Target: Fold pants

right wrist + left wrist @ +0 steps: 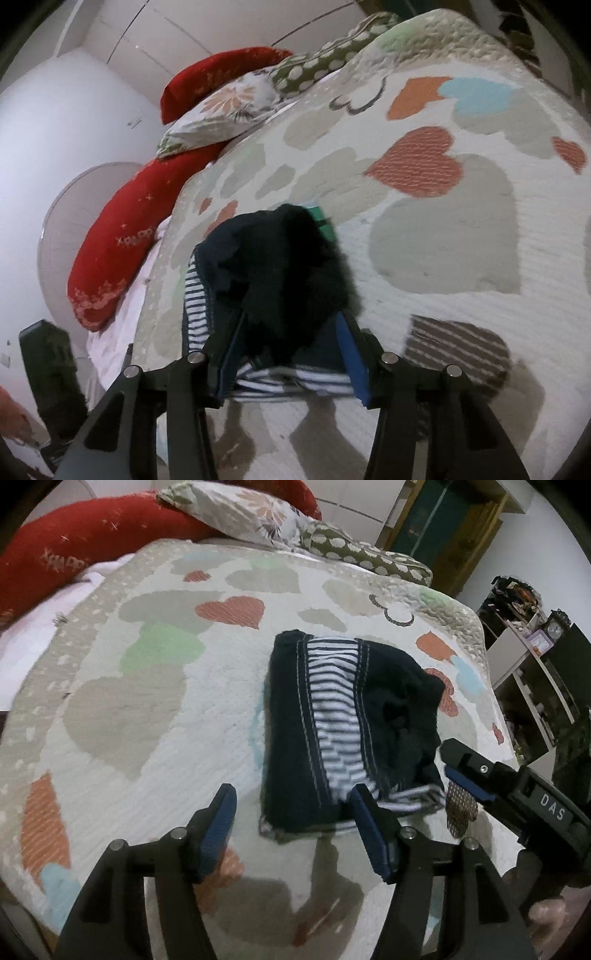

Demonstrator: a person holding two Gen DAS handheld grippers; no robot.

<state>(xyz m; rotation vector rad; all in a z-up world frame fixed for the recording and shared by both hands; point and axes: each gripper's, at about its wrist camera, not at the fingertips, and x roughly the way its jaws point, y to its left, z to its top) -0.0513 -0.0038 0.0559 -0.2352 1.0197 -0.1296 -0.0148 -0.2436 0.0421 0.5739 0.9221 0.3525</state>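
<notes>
Pants (332,731): navy, striped lining showing, folded compact on heart-print quilt (147,701), one o'clock of left gripper (291,834). Left jaws released, empty. Right gripper (291,354) straddles near edge at five o'clock; grip unclear, probably tidying fold.

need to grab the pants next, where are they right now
The folded pants lie on the heart-patterned quilt just ahead of the left gripper, toward the bed's right edge.

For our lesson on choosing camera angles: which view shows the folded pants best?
The left wrist view: the folded pants lie nearly whole on the quilt, striped panel plain. The right wrist view shows them close, foreshortened, partly behind the right gripper.
</notes>
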